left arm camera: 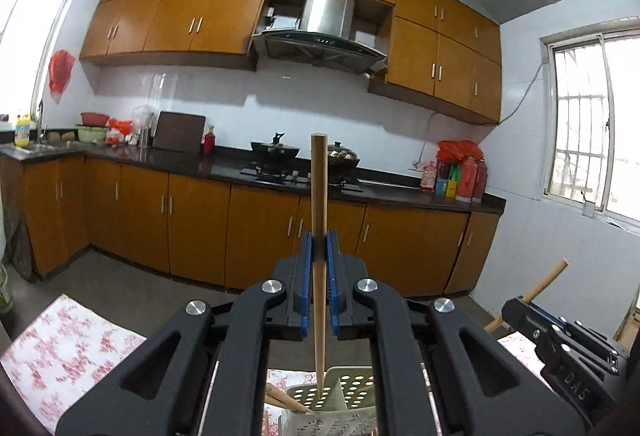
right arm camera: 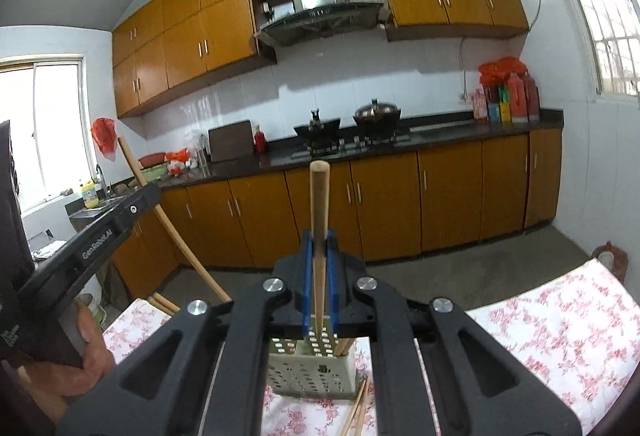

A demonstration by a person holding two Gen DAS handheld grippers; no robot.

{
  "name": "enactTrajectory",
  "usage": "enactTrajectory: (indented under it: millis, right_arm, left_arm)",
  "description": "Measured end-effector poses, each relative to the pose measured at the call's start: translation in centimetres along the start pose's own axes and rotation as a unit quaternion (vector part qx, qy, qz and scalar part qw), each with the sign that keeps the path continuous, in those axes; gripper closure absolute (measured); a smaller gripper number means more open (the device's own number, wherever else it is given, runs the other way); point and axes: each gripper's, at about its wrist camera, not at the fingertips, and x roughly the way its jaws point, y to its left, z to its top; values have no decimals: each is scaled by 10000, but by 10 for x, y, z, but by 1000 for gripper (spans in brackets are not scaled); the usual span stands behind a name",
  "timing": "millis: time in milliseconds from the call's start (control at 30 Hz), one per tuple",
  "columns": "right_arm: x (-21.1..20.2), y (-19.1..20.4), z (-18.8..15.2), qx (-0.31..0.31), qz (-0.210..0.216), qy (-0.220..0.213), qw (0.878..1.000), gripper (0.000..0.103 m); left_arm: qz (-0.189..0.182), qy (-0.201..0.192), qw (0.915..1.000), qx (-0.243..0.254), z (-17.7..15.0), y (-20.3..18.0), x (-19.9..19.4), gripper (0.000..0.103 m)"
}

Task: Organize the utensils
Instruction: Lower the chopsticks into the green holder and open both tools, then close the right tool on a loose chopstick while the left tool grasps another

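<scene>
Orange cabinets and a dark counter fill the far wall, and near us a floral tablecloth (left arm camera: 60,352) covers the table. From the left wrist we see our left gripper (left arm camera: 320,248) pinching a chopstick (left arm camera: 319,195) between its blue pads, blunt end up, long axis close to vertical. Its thin tip hangs over the perforated holder (left arm camera: 340,396) directly below, at or just inside the near-left compartment; we cannot tell whether it touches the bottom. More chopsticks (left arm camera: 286,399) lean out at the holder's left. At far right our right gripper (left arm camera: 524,302) carries its own stick, tilted.

From the right wrist we see our right gripper (right arm camera: 319,248) clamped on a second chopstick (right arm camera: 319,203), also nearly upright, its lower end running down behind the holder's (right arm camera: 312,368) rim. Loose chopsticks (right arm camera: 358,408) lie on the cloth just right of the holder. We judge both sticks are lined up over it, so the coming move is straight down along each stick's axis, then releasing.
</scene>
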Motion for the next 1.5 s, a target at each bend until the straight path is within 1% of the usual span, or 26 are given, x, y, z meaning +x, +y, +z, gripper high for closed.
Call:
enactTrajectory:
  millis: [200,367,400,467,500,533,600,767,900,967,1033,1067,1133,1200,1233,1267,1333,1400,1500]
  right_arm:
    - [20,-4,-12,8,-32,241,9997,95]
    - [24,0,-22,1,-49,359,9993,93]
    - [23,0,-22,7,-59,352,9994,93]
    - [20,0,-22,23,-78,352,9993,92]
    - [17,0,-22,32,-97,335,9994,91]
    - [13,-1,-22,39,-114,314,9994,90]
    - [3,-1,-22,43,-146,263,9995,84]
    - [-29,-3,-24,14,-260,184,9995,82]
    - [-56,-13,-42,82,-334,280,9990,80]
    - [-66,-19,-60,85,-392,452,9982,80]
    - [-68,-25,-80,70,-473,679,9965,80]
    - [-66,-29,-97,120,-502,907,9945,80]
    - [-59,-33,-120,167,-534,1217,9910,80]
    - [-47,-36,-149,168,-618,1619,9847,80]
    - [-42,-36,-162,178,-593,1801,9817,80]
    - [-33,-35,-179,193,-539,2078,9765,80]
    - [-22,-31,-194,204,-471,2380,9699,80]
    - [-10,-26,-209,213,-401,2672,9626,80]
    - [2,-18,-226,126,-393,2876,9569,80]
  left_arm:
    - [24,192,9998,-11,-15,4,10,95]
    - [16,406,9992,29,-16,5,9,94]
    - [29,437,9990,41,-16,7,7,92]
    - [44,475,9988,69,-12,10,6,81]
    - [66,489,9987,89,-10,11,2,72]
    - [72,490,9987,92,-9,12,1,70]
    - [95,505,9986,96,-5,15,-9,69]
    - [147,609,9980,45,1,27,-33,68]
    - [220,701,9972,151,-6,38,-62,61]
    - [269,837,9958,238,-20,46,-77,59]
    - [335,1053,9935,280,-37,54,-83,58]
    - [373,1179,9919,301,-45,58,-84,58]
    - [466,1448,9878,347,-68,67,-85,58]
    - [498,1728,9831,335,-88,77,-83,58]
    - [556,1887,9800,312,-100,83,-82,58]
    - [608,2042,9766,279,-111,88,-81,58]
    - [639,2331,9702,191,-128,96,-77,58]
    - [674,2506,9656,153,-141,101,-77,58]
    - [661,2705,9604,95,-156,106,-75,59]
